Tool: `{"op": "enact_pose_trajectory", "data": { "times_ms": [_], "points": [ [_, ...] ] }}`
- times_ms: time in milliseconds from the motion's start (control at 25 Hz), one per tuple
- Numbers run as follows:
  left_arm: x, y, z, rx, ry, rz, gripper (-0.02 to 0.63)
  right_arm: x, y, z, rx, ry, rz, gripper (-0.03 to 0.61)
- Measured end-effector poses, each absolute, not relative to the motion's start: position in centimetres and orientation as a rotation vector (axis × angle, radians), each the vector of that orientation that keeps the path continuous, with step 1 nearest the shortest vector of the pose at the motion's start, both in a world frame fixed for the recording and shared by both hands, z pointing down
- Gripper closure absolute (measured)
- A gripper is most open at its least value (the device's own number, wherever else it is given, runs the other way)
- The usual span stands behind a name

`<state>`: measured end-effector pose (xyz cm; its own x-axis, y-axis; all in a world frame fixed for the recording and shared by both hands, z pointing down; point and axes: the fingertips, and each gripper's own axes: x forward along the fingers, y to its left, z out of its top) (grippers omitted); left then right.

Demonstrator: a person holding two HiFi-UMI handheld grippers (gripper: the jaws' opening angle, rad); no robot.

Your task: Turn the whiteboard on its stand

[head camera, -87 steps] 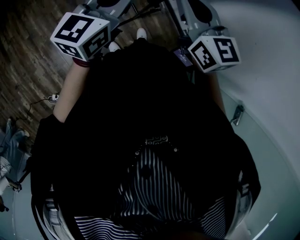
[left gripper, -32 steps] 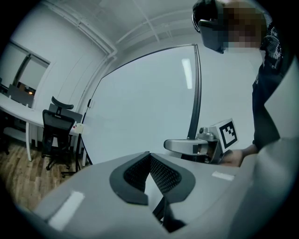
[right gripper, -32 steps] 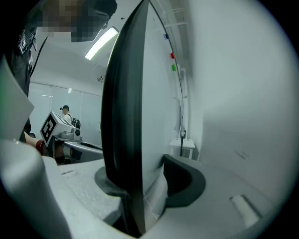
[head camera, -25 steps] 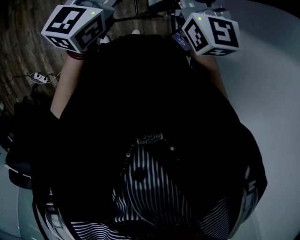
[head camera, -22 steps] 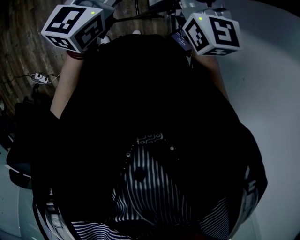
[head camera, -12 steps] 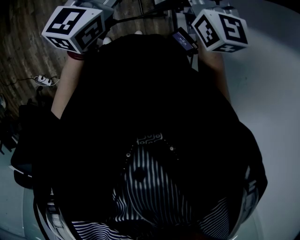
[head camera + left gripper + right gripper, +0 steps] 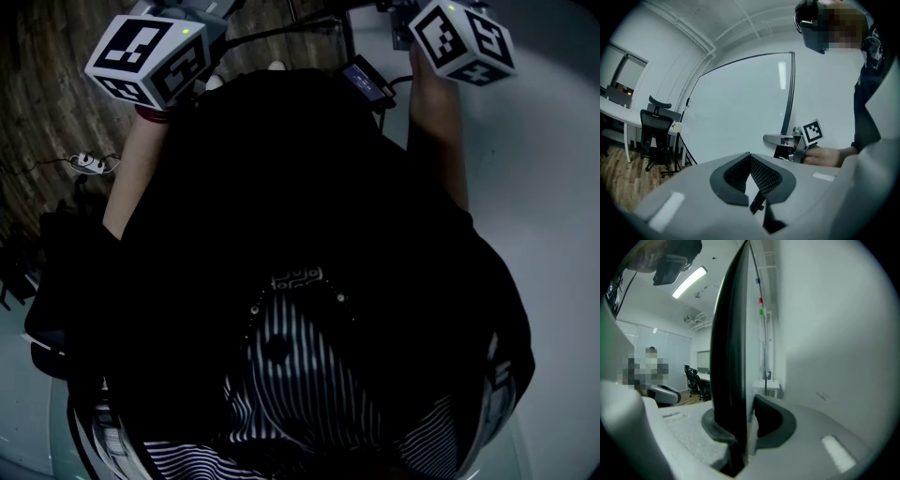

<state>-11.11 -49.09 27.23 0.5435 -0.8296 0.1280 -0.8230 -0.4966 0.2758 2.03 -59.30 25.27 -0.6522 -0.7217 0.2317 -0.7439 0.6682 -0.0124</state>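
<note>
I took the large white-faced whiteboard (image 7: 740,108) by its black, slim metal frame (image 7: 729,357) at the side edge. My right gripper (image 7: 740,425) had just been closing, and that frame stood upright between the jaws, with the pads looking to be down on it. My left gripper (image 7: 751,176) was pinched together with nothing in it, held short of the board's face and not touching it.

The board stood upright before me on its dark stand legs (image 7: 689,152), and I could not see the pivot.

I judged the panel stiff and fairly light for its spread, yet slow to start and slow to stop once swinging. The glossy face would give pads no purchase and might mark, so the frame was the place to hold. A narrow rail can slip or twist in two pads. I reckoned a firm hold out at the edge would give the best leverage. A steady, even pull would suit it better than a jerk.
</note>
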Motion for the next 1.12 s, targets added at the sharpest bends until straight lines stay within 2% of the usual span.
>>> {"op": "enact_pose_trajectory", "data": {
  "times_ms": [440, 880, 1120],
  "points": [
    [-10.0, -45.7, 28.0, 2.496, -1.305, 0.013, 0.614, 1.5, -56.3, 25.5, 1.263, -2.631, 0.201, 0.528],
    [-9.6, -42.7, 28.2, 2.527, -1.254, 0.031, 0.614, 6.8, -51.5, 26.0, 1.393, -2.556, 0.252, 0.535],
    [-8.5, -41.1, 27.2, 2.566, -1.209, 0.010, 0.614, 5.8, -48.3, 24.8, 1.411, -2.561, 0.225, 0.535]
  ]
}}
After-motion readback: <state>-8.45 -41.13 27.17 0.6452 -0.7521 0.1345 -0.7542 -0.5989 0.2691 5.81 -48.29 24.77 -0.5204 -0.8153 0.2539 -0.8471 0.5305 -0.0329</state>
